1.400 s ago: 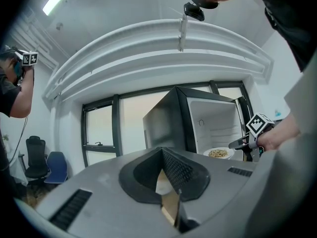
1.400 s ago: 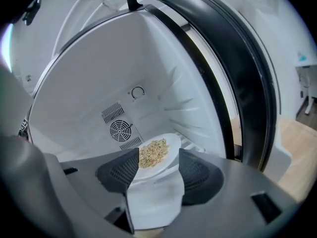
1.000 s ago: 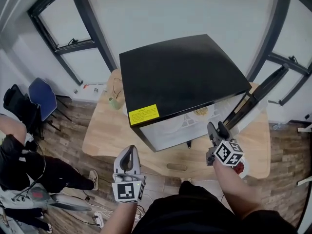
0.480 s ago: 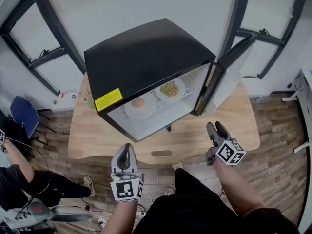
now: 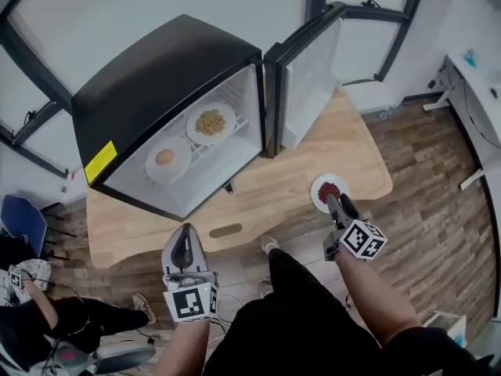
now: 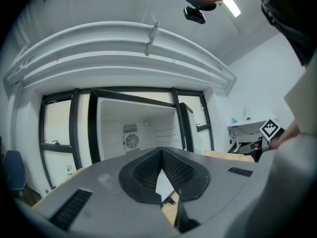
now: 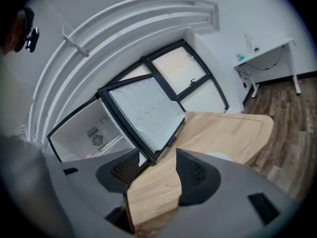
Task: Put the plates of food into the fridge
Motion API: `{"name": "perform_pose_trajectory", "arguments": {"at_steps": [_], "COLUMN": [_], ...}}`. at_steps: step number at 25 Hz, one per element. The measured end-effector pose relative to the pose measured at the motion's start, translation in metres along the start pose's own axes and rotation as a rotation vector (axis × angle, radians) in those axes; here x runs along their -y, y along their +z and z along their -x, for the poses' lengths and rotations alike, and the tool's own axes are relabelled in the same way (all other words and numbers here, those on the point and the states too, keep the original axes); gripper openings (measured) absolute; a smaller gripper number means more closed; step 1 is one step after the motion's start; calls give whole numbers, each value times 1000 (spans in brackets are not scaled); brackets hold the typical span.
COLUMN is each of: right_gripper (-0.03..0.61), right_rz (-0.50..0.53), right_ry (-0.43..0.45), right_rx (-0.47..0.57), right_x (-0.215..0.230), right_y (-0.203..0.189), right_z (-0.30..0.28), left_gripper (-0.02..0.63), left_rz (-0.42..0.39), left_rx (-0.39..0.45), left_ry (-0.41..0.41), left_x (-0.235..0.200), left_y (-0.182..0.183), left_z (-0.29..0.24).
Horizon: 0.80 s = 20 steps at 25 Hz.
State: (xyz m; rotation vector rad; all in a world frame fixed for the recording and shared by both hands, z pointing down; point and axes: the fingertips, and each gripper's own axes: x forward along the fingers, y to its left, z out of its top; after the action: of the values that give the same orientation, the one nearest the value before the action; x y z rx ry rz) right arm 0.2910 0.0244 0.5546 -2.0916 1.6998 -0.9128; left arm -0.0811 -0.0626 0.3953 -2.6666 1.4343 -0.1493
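Observation:
A black mini fridge (image 5: 156,77) stands on the wooden table (image 5: 274,202) with its door (image 5: 309,77) swung wide open to the right. On its wire shelf sit a plate of yellow food (image 5: 210,122) and a plate with an orange-brown item (image 5: 166,159). A white plate of red food (image 5: 325,188) rests on the table to the right of the fridge. My right gripper (image 5: 336,204) hovers at that plate's near edge, open and empty (image 7: 157,170). My left gripper (image 5: 185,243) hangs before the table's front edge, shut on nothing (image 6: 161,155).
The open door (image 7: 148,110) stands between the fridge interior (image 7: 91,133) and the plate's part of the table. A white desk (image 5: 473,69) is at the far right. A person sits on the floor at lower left (image 5: 39,319) beside a blue chair (image 5: 16,219).
The head view has swung round to the fridge's open front. The red-food plate is back in view, with my right gripper at its near edge. Both grippers stay low.

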Motion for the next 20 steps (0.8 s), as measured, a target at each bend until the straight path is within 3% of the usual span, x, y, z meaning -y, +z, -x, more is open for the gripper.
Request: {"name": "perform_pose_trajectory", "arguments": {"at_steps": [5,9,14,20], "right_gripper": [249,249,249,247], "right_rz": [-130,-163,-275,-357], "right_ry": [-120,-136,-161,-193], "right_rx": [18,12,15,-1], "right_x": [60,85,115,149], "right_y": [-14,-30,-44,-72], "right_z": [28,34,28,11], "left_gripper": [5,5,5,5], "left_rz": [-17,-96,-60,-72], "left_rx": [-14,8,7,-39], "left_ry": [-88,-134,-130,-144], "left_x": [37,53,60,67], "left_y": [-2,6,0,-16], "left_z": [-9,-16,-32,-46]}}
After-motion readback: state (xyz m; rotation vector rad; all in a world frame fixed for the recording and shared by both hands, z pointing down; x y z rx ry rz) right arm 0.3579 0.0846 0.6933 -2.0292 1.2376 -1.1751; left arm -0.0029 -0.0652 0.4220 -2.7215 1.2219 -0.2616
